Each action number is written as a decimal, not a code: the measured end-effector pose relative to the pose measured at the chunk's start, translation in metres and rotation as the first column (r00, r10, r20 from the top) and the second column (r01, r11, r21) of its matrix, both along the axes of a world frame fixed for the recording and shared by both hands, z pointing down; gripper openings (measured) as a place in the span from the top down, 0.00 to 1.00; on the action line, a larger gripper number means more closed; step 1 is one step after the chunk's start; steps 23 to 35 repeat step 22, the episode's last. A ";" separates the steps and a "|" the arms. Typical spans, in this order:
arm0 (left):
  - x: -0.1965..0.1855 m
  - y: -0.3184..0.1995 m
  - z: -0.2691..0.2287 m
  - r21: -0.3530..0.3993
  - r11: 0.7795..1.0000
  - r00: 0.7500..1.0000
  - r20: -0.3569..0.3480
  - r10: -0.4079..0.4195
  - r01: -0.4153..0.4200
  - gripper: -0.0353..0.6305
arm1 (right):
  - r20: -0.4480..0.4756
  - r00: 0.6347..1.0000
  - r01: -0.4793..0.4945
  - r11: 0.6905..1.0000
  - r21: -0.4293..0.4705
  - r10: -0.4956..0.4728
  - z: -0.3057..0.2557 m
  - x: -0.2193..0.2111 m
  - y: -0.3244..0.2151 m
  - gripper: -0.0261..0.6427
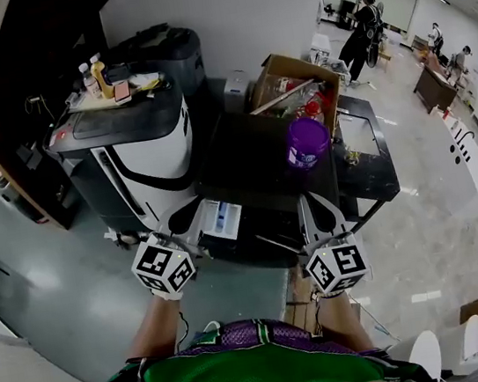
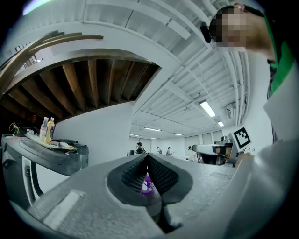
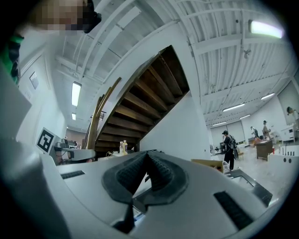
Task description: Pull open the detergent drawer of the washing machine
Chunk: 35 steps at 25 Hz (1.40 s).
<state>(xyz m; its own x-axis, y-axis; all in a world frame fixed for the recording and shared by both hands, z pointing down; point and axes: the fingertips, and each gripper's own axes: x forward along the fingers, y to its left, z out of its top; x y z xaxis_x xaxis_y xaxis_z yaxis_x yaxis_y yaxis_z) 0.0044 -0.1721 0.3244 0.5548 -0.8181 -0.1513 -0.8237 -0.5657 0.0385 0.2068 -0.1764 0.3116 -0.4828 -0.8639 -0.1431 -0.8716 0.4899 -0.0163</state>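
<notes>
The black washing machine (image 1: 248,162) stands straight ahead of me in the head view, with a purple bottle (image 1: 307,143) on its top. At its front left corner sits a white and blue piece (image 1: 223,219) that looks like the detergent drawer; I cannot tell how far out it stands. My left gripper (image 1: 192,219) is just left of that piece, shut, with nothing between its pads (image 2: 140,168). The purple bottle (image 2: 148,183) shows far behind its jaws. My right gripper (image 1: 315,201) is at the machine's front right, and its pads (image 3: 159,170) meet at the tips, empty.
A white and black machine (image 1: 140,151) with bottles and a tray on top stands to the left. An open cardboard box (image 1: 295,88) sits behind the washing machine. A dark wooden staircase (image 3: 140,102) rises on the left, and people stand far off at the back right (image 1: 360,21).
</notes>
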 end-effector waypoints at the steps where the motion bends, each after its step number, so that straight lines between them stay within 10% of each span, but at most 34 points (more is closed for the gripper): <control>1: -0.001 0.000 0.000 -0.001 1.000 1.000 0.002 -0.002 0.002 0.92 | 0.000 1.000 0.003 1.000 0.000 -0.003 0.000 -0.001 0.001 0.96; 35: -0.006 0.014 0.002 -0.008 1.000 1.000 0.004 -0.001 0.001 0.92 | 0.011 1.000 0.019 1.000 0.007 -0.019 -0.002 -0.013 0.013 0.96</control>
